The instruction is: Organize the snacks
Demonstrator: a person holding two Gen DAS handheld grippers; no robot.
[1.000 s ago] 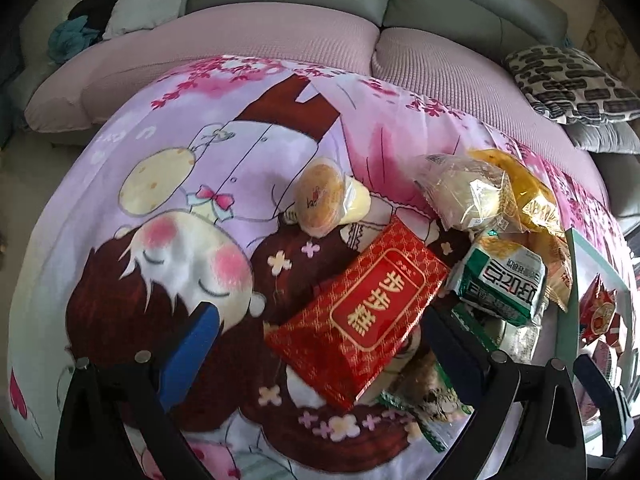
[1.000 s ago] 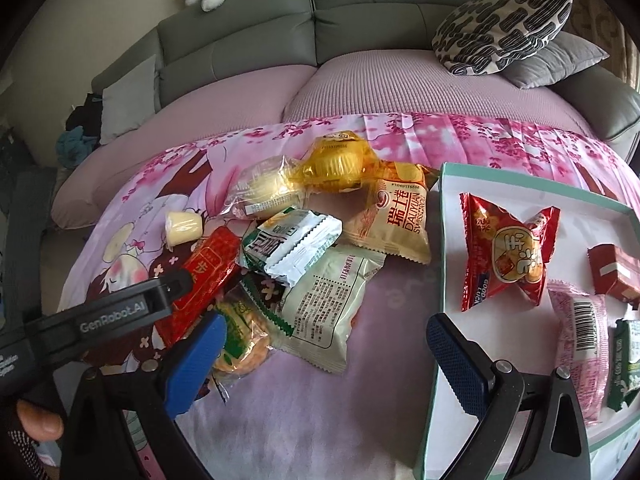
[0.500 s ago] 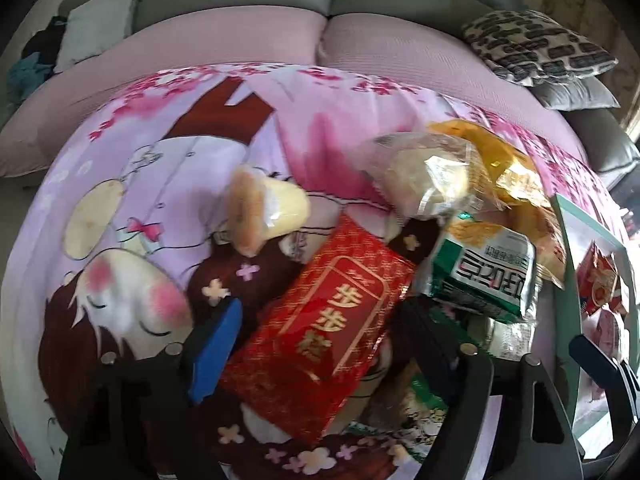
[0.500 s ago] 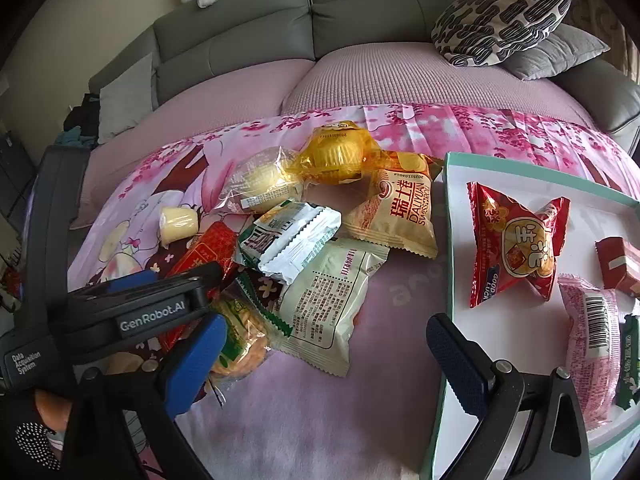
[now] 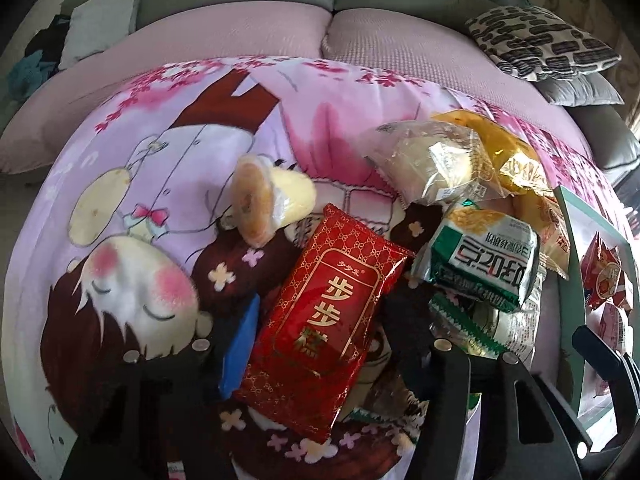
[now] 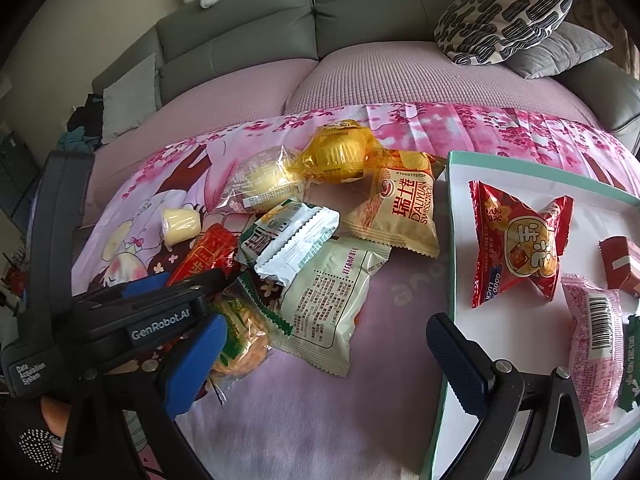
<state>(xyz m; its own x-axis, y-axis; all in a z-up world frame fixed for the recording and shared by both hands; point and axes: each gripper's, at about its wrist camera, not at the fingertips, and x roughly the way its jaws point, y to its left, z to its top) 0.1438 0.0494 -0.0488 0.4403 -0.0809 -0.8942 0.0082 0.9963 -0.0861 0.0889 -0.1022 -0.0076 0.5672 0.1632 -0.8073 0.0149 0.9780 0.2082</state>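
1. Red packet (image 5: 328,316) flat on the cartoon cloth (image 5: 160,184), at the snack pile's edge, easy to reach.
2. Left gripper (image 5: 320,332) closing around it, pads apparently not yet pressing.
3. Right gripper (image 6: 324,360) wide open, empty, near the tray (image 6: 452,240), probably waiting.

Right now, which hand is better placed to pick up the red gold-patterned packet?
Left. Its claw straddles the red packet and is closing on it. The right claw hangs open over bare cloth beside the tray.

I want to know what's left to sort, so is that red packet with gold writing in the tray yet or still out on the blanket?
Out. The red packet lies on the blanket, left of the tray.
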